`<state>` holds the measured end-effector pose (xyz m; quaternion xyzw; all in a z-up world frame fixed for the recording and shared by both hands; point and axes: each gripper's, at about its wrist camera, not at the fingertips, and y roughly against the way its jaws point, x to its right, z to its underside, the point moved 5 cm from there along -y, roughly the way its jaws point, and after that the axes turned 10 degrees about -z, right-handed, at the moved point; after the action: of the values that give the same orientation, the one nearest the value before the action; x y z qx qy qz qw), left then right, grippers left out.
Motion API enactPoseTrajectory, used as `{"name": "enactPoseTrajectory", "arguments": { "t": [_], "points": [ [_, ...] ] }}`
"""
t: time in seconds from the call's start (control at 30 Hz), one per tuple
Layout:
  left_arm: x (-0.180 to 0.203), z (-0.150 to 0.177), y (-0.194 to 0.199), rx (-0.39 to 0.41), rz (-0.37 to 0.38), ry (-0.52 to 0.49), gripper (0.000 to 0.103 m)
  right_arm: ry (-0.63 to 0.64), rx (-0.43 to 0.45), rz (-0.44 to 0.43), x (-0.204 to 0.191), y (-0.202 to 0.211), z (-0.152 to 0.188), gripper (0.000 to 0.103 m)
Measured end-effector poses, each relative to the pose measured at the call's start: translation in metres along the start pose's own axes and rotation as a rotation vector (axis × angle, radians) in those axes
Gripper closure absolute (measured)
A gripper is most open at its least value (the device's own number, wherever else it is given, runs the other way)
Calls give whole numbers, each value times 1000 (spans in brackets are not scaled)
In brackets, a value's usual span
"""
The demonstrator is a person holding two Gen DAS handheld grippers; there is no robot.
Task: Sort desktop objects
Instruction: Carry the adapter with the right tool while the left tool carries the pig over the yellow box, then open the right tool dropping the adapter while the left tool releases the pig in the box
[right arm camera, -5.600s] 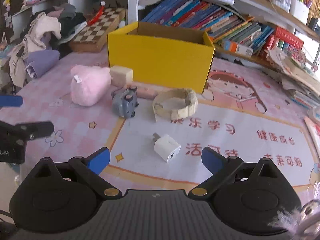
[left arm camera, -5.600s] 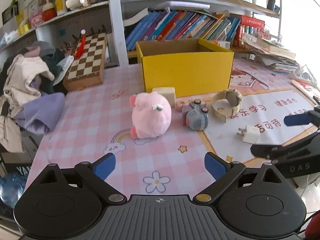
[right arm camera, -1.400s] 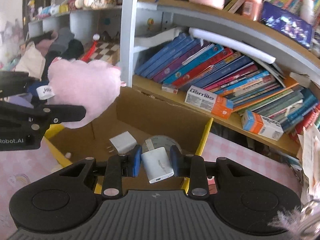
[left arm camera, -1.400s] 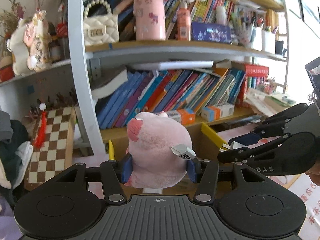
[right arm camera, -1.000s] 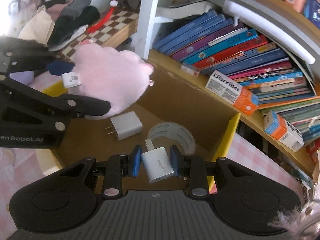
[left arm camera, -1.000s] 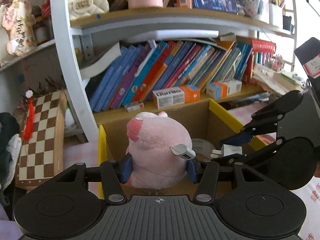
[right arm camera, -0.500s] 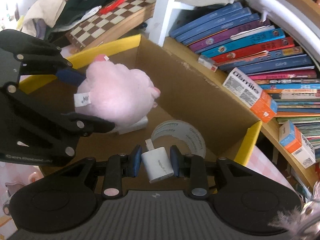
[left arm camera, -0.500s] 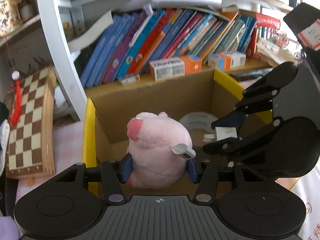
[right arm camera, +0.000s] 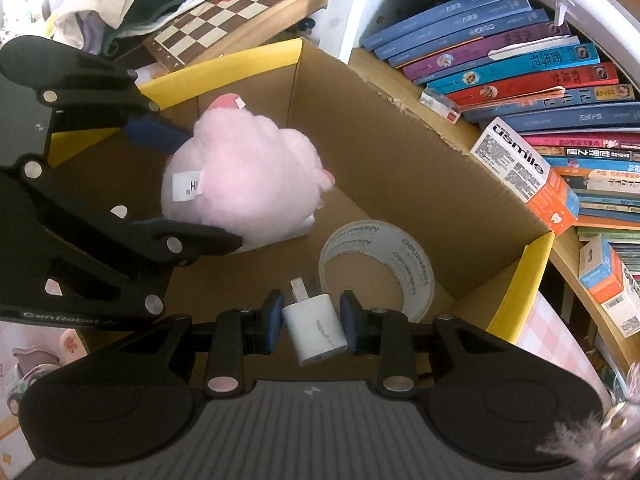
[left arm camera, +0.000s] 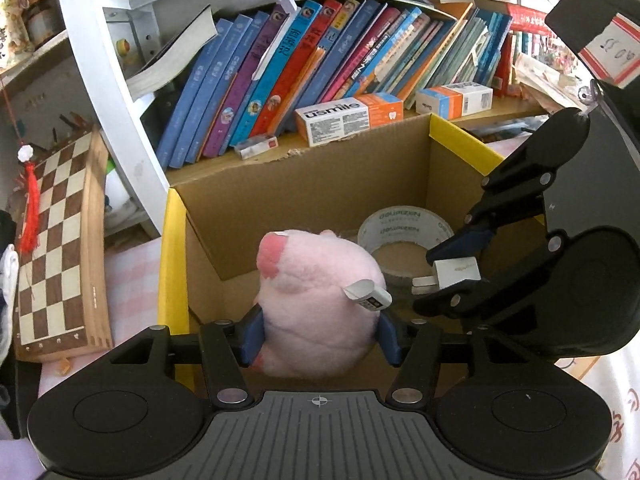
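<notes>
Right wrist: charger point(right arm camera: 315, 328) prongs forward

Bright daylight, blown-out corners, strong fisheye curvature.

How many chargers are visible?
1 for certain: the charger held in the right gripper above the box. Another may hide under the plush.

We see the tape roll point(right arm camera: 378, 268) lying in the box point(right arm camera: 400, 152), right of the plush point(right arm camera: 244, 184). Behind the box stand books point(left arm camera: 288, 64); a chessboard point(left arm camera: 56, 248) lies left.
</notes>
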<state>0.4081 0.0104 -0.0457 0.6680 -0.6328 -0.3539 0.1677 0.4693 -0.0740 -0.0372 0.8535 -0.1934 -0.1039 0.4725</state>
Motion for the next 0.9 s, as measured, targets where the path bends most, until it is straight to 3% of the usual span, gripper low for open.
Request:
{"name": "enactPoseTrajectory", "arguments": {
  "t": [0.27, 0.43, 0.9],
  "points": [
    [-2, 0, 4, 14, -19, -17, 35, -4, -3, -7, 0, 0, 0, 74],
    [-7, -3, 15, 57, -8, -4, 21, -17, 2, -7, 2, 0, 0, 74],
    [-7, -6, 44, 130, -3, -7, 20, -62, 59, 28, 4, 11, 0, 66]
  ]
}}
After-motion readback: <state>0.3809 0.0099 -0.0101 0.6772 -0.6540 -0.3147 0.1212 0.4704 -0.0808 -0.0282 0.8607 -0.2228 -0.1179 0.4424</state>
